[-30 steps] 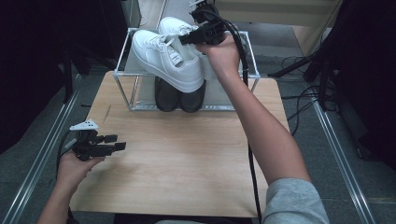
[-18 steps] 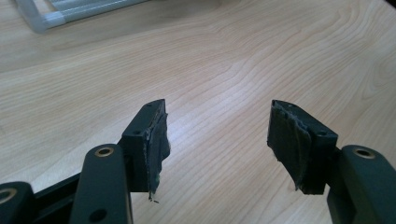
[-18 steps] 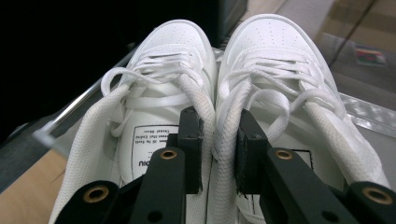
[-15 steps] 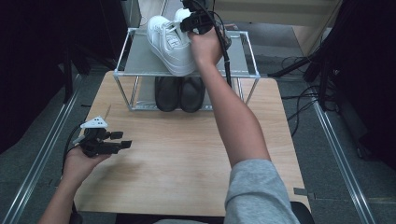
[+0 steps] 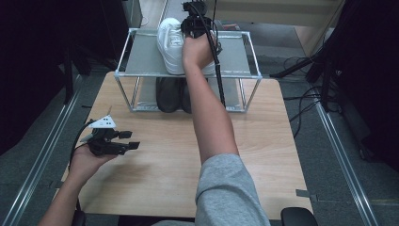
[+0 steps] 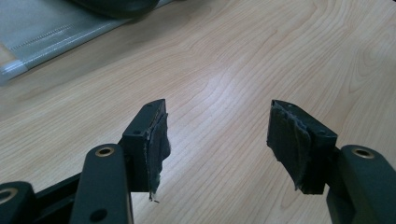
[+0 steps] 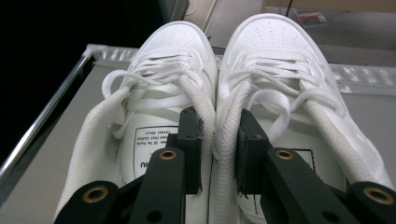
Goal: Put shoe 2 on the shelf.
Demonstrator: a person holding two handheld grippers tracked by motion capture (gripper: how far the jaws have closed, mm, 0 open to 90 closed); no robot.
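Sneakers (image 7: 210, 107) are pinched together by their inner collars in our right tongs (image 7: 218, 149), sitting on the top shelf of the metal rack (image 5: 237, 56). Our left tongs (image 6: 217, 140) hang spread wide over the wooden surface (image 5: 160, 155), holding nothing.

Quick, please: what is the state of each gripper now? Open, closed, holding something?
Left gripper: open, holding nothing, over the wooden table.
Right gripper: closed on the inner collars of the two white sneakers, holding both on the rack's top shelf.

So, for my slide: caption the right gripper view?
Right gripper pinching the inner collars of two white sneakers together on a shelf.
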